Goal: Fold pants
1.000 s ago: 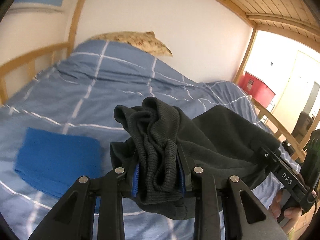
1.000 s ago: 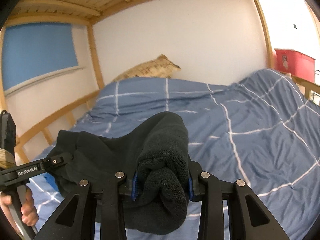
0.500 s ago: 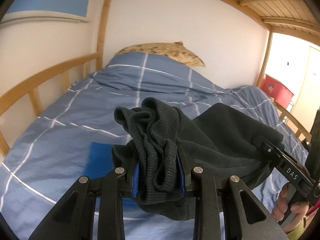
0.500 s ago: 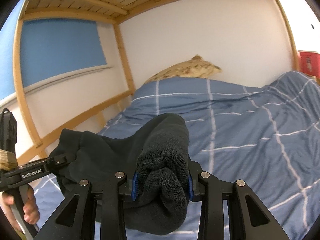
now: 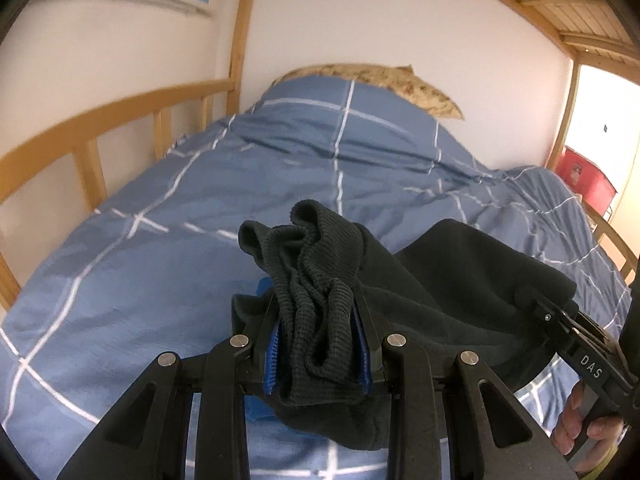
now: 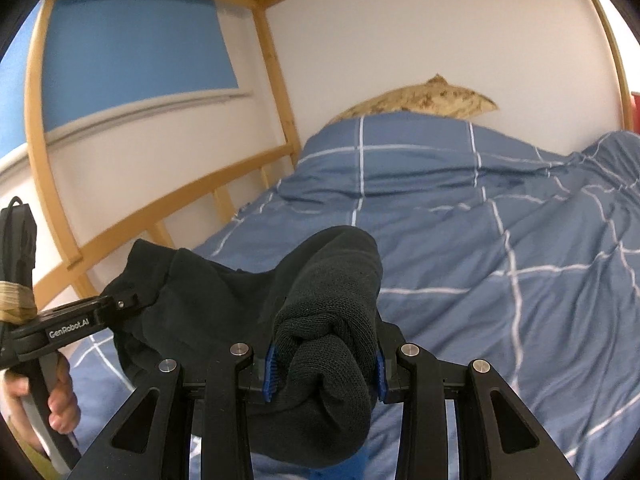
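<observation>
Pants (image 5: 452, 288), dark and thickly bunched, hang above a blue checked duvet (image 5: 168, 248): the left gripper (image 5: 318, 320) clamps a ribbed, crumpled end (likely a cuff), while the right gripper (image 6: 324, 344) pinches a rolled knit wad; cloth sags between them.

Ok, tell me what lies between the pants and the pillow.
Only the blue checked duvet between pants and pillow; both wrist views show it.

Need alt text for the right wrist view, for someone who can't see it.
The right tongs clamp a bunched wad of dark pants above a blue checked duvet. At left, the left tongs grip the same garment; a patterned pillow lies beyond.
</observation>
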